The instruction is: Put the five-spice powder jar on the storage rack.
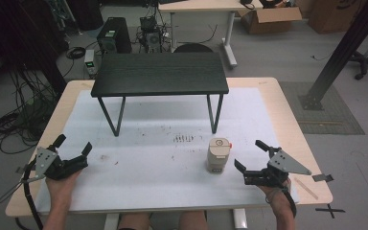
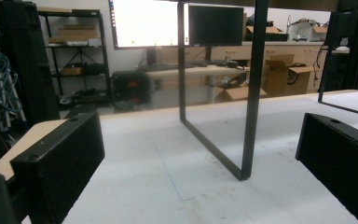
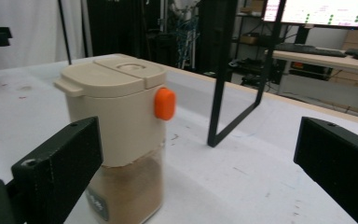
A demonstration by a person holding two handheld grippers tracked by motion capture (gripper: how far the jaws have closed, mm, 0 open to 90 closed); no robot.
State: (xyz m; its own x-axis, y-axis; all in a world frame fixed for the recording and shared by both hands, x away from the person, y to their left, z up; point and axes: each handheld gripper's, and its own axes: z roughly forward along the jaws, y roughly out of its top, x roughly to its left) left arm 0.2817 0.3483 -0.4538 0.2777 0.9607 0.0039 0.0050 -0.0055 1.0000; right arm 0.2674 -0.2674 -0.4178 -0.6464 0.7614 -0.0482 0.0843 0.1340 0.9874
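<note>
White matting covers the wooden table [image 1: 287, 120], where a beige plastic canister [image 1: 218, 155] of brown powder stands upright near the right gripper [image 1: 251, 155]. Both the right gripper and the left gripper [image 1: 73, 143] gape wide, empty. Nothing seems started; grasping remains.

The left claw [image 2: 209, 163] has its jaws spread wide, nothing between them, low over the white tabletop [image 2: 168, 186]. A black stand leg [image 2: 249, 116] rises just ahead.
</note>
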